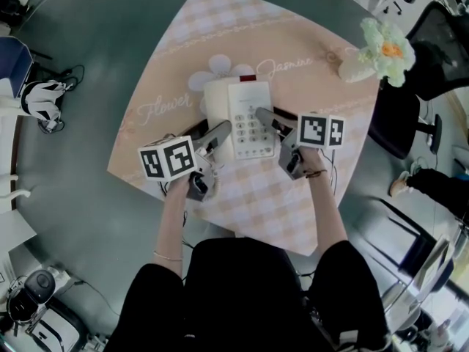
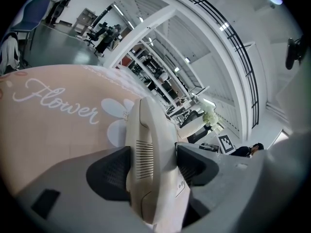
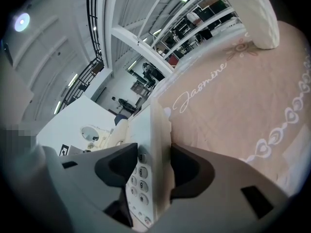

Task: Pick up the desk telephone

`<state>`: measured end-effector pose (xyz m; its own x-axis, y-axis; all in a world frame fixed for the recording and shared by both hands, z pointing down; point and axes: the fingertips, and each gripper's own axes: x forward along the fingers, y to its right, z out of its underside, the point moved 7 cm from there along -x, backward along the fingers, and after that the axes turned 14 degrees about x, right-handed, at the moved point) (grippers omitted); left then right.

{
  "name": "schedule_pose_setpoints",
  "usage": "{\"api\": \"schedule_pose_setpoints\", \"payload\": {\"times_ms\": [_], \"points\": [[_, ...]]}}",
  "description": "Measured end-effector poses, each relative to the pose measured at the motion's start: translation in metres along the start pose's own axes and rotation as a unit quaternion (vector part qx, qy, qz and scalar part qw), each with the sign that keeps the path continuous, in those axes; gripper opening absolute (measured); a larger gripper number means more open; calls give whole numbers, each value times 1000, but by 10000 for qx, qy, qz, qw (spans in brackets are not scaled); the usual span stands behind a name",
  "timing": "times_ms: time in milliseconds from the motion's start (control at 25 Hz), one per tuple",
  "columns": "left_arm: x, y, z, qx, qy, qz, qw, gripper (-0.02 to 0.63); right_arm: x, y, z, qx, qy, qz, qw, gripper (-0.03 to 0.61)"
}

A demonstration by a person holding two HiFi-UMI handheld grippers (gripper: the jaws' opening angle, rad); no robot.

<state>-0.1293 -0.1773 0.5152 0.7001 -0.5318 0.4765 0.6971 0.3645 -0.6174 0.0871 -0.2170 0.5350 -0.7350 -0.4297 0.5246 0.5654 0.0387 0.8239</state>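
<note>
Two grippers, one desk telephone point(image 1: 245, 119) — clamped from both sides, lift apparently not begun.
Left gripper point(image 1: 209, 132) was closed on the phone's handset point(image 2: 146, 149) side and right gripper point(image 1: 272, 122) closed on its keypad edge — likely one per side, so the base stays level and the handset stays seated. The phone sat mid-table on one floral tablecloth point(image 1: 220, 42), with one artificial flower point(image 1: 386, 50) far right.
</note>
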Motion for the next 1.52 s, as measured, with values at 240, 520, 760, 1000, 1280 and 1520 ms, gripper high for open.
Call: {"api": "schedule_pose_setpoints", "payload": {"times_ms": [240, 520, 760, 1000, 1280, 1520], "points": [[-8, 2, -2, 46, 87, -87, 9999, 291, -5, -4, 6, 96, 62, -109, 9999, 201], [-22, 21, -11, 94, 293, -47, 9995, 288, -22, -22, 8, 9, 229, -184, 9996, 202], [-35, 39, -14, 138, 428, -56, 9990, 288, -40, -39, 9, -137, 417, -213, 9988, 202], [-51, 64, -18, 271, 538, 6, 9982, 288, -65, -58, 15, -195, 588, -283, 9977, 202], [-70, 90, -23, 431, 628, 69, 9971, 288, -92, -79, 23, -316, 823, -365, 9954, 202], [-87, 105, -18, 515, 700, 53, 9962, 288, -106, -92, 35, -377, 918, -433, 9941, 202]]}}
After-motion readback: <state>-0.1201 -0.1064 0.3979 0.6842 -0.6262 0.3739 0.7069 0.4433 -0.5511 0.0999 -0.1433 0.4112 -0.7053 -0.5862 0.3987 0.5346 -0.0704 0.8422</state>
